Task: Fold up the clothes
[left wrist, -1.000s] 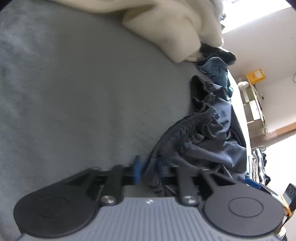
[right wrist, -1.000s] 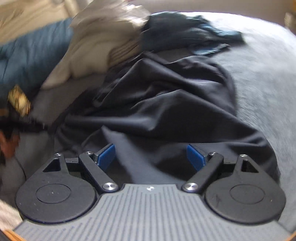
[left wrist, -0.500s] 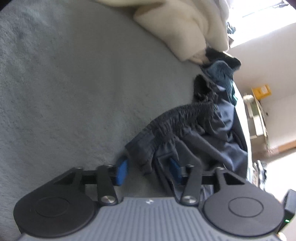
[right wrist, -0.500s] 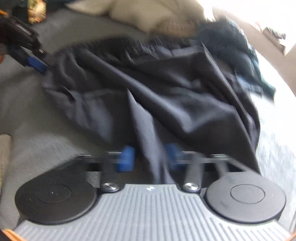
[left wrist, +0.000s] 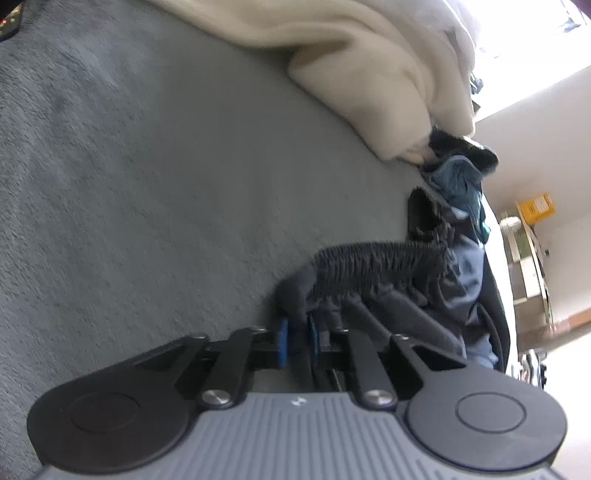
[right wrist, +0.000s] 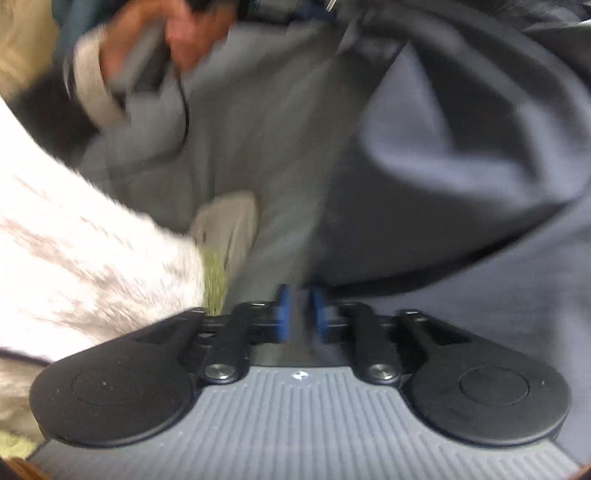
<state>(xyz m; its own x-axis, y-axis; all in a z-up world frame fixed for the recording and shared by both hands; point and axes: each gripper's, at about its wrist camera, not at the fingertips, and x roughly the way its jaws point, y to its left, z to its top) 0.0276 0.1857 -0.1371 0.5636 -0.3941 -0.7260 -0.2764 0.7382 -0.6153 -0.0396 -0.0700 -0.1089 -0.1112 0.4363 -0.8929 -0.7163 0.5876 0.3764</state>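
Observation:
A dark navy garment (left wrist: pixel 454 295) with a gathered elastic waistband (left wrist: pixel 373 266) lies crumpled on the grey bedcover (left wrist: pixel 147 184). My left gripper (left wrist: pixel 295 341) is closing its jaws, and the blue pads pinch the waistband's near corner. In the blurred right wrist view the same dark garment (right wrist: pixel 461 166) fills the right side. One taut fold runs down into my right gripper (right wrist: pixel 300 314). Those jaws stand narrow and are opening, with fabric still between the pads.
A cream blanket (left wrist: pixel 369 74) and teal clothes (left wrist: pixel 461 184) are heaped beyond the garment. A shelf with a yellow box (left wrist: pixel 535 206) stands past the bed. A person's hand (right wrist: pixel 184 33), cream cuff (right wrist: pixel 92 92) and white knit fabric (right wrist: pixel 74 251) crowd the right gripper's left.
The left jaws narrowed onto the waistband corner while the hand stayed put. The right gripper went from wide open over the garment to pinching a fold, then swung down and across toward the person.

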